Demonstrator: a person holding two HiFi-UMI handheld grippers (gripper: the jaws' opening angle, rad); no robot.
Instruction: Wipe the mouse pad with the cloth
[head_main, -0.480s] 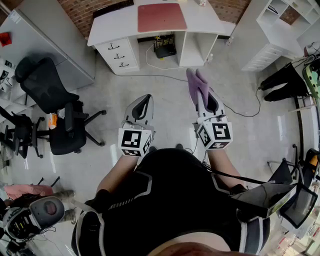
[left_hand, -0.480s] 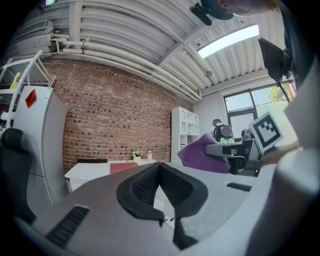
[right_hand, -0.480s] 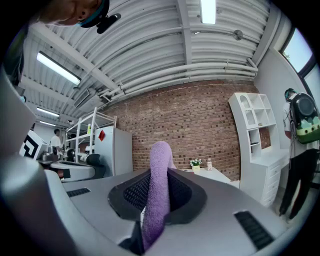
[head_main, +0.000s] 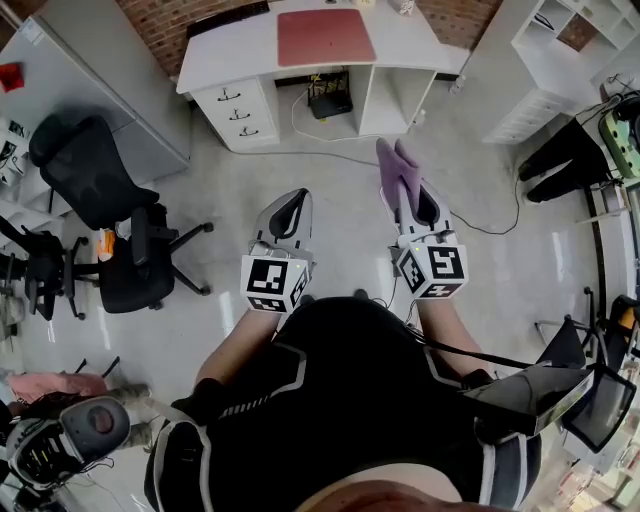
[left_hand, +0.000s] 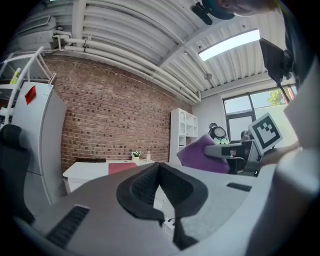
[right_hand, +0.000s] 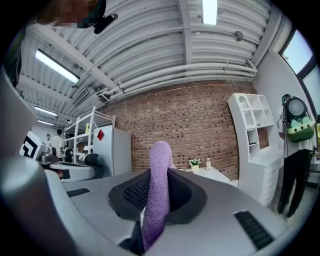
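**Well short of the counter, cloth at the ready**

Well short of the counter (head_main: 225, 55) the person stands on open floor, so the step in hand looks to be the approach; the red mouse pad (head_main: 325, 36) lies on the counter's top, near its middle, with nothing touching it. To do this well, I would close on the counter's front edge squarely and keep clear of the black office chair (head_main: 125, 230) that stands out from the counter's left end; the grip should stay firm enough that the cloth does not slip on the way. The purple cloth (head_main: 396, 165) pokes out as a narrow upright fold; it is better laid flat on the pad than brought down edge-on, or only a little of it would meet the surface.

The right gripper (head_main: 405, 195) is held out roughly level, pointing toward the counter; its fingers (right_hand: 131, 192) are clamped on the cloth, which runs up between them and past their tips. The left gripper (head_main: 288, 205) is held beside it, about as far from the counter and pointed the same way; its fingers (left_hand: 142, 186) are together with nothing between them; it could steady the pad's near edge if the pad proves apt to slide.
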